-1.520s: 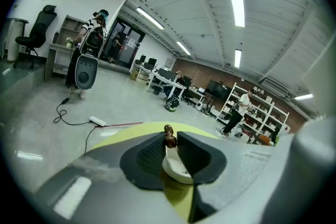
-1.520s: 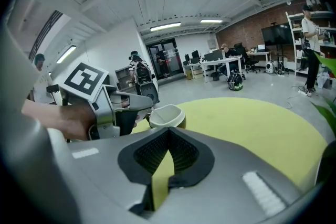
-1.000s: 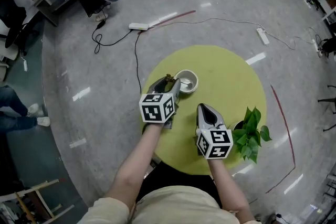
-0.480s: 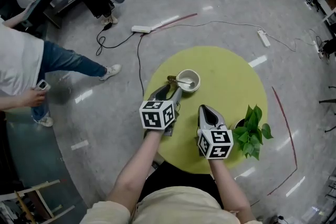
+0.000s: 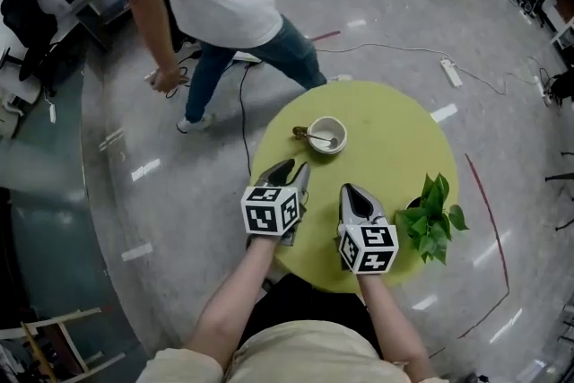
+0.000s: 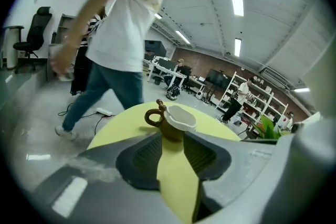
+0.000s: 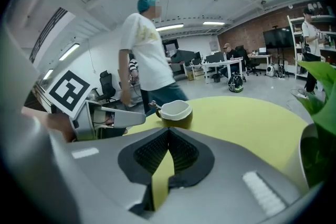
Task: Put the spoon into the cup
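Observation:
A small cup (image 5: 326, 135), brown outside and white inside, stands on the far part of the round yellow-green table (image 5: 395, 148). The spoon (image 5: 317, 138) lies in it, its handle toward the left rim. My left gripper (image 5: 293, 168) hovers short of the cup; its jaws are closing, with only bare table between them. In the left gripper view the cup (image 6: 176, 122) sits just past the left gripper (image 6: 172, 138). My right gripper (image 5: 350, 189) is shut and empty, nearer me. The right gripper view has the cup (image 7: 175, 113) beyond the right gripper (image 7: 168, 132).
A potted green plant (image 5: 433, 220) stands at the table's right edge, close to my right gripper. A person (image 5: 224, 4) in a white shirt and jeans walks past the far left of the table. Cables and power strips (image 5: 450, 72) lie on the floor.
My left gripper has drawn back from the cup toward me, leaving the spoon in it. The right gripper has shifted slightly. A person has walked in from the left.

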The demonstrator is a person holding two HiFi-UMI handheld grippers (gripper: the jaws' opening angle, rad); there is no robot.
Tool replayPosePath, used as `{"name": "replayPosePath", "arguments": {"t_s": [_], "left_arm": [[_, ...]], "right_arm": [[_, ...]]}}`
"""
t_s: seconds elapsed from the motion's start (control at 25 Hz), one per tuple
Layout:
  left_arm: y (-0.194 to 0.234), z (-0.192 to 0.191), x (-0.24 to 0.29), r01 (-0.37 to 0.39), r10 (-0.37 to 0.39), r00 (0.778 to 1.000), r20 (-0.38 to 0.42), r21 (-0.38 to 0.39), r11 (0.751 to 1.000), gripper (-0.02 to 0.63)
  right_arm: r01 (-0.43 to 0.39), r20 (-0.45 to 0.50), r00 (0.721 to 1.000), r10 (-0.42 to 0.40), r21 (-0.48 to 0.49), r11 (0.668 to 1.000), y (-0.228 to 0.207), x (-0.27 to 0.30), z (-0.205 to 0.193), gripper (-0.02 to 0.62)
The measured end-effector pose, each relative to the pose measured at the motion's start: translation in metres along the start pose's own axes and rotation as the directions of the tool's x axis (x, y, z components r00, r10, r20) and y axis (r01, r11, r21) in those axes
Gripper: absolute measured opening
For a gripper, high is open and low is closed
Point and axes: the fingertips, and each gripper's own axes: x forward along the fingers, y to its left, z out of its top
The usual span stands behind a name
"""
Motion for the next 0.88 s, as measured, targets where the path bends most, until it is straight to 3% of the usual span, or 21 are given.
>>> {"name": "replayPosePath", "arguments": {"t_s": [0.36, 0.88], "left_arm": [[-0.003, -0.010, -0.041, -0.004, 0.004, 1.000, 0.010, 0.057, 0.998, 0.054], [-0.018, -0.033, -0.086, 0.033, -0.037, 0.999, 0.032, 0.114, 0.993, 0.004]], "right_arm": [[-0.002, 0.026, 1.000, 0.002, 0.001, 1.000, 0.027, -0.023, -0.002, 0.002], [0.012, 0.056, 0.998, -0.011, -0.013, 1.000, 0.043, -0.057, -0.017, 0.002]]}}
